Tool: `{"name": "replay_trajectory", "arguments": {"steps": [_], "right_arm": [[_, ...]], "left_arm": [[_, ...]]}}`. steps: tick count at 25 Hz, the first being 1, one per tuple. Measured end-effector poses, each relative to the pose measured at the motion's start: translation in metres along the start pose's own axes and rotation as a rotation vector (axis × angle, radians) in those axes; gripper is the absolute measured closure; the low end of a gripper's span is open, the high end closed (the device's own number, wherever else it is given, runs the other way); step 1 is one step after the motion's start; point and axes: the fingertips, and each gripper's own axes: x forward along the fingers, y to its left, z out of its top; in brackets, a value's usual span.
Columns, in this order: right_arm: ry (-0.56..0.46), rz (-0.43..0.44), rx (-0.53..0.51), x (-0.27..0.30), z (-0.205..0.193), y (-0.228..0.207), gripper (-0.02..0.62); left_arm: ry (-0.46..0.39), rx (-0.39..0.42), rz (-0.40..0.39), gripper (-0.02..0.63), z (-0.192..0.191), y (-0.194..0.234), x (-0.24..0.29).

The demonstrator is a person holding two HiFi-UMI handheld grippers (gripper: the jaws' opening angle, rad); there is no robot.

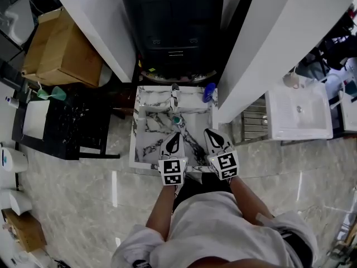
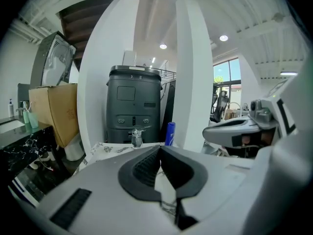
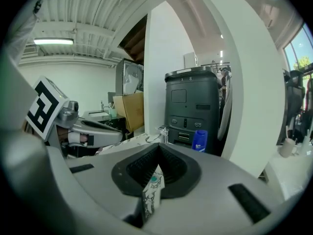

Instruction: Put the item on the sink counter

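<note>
Standing upright at the far right corner of the sink counter (image 1: pixel 135 144), the blue bottle (image 1: pixel 208 92) is free of both tools and sits just right of the faucet (image 1: pixel 174 96). A small teal object (image 1: pixel 176 119) lies in the marble basin below the faucet (what it is cannot be told). The left gripper (image 1: pixel 175 135) and right gripper (image 1: pixel 210 133) hover side by side over the near half of the basin, well apart from the bottle. Each has its jaws pressed together at the tips, nothing clamped between them. A dark grey cabinet (image 1: pixel 175 21) stands behind the counter.
</note>
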Motion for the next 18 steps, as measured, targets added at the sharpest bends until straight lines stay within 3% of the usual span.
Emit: {"name": "replay_trajectory", "arguments": {"steps": [8, 18], "right_arm": [[-0.051, 0.005, -0.036, -0.025, 0.019, 0.003, 0.591], [-0.122, 0.034, -0.071, -0.091, 0.03, -0.024, 0.591]], "left_arm": [[-0.046, 0.009, 0.029, 0.595, 0.008, -0.016, -0.031], [-0.107, 0.022, 0.102, 0.595, 0.027, -0.083, -0.055]]}}
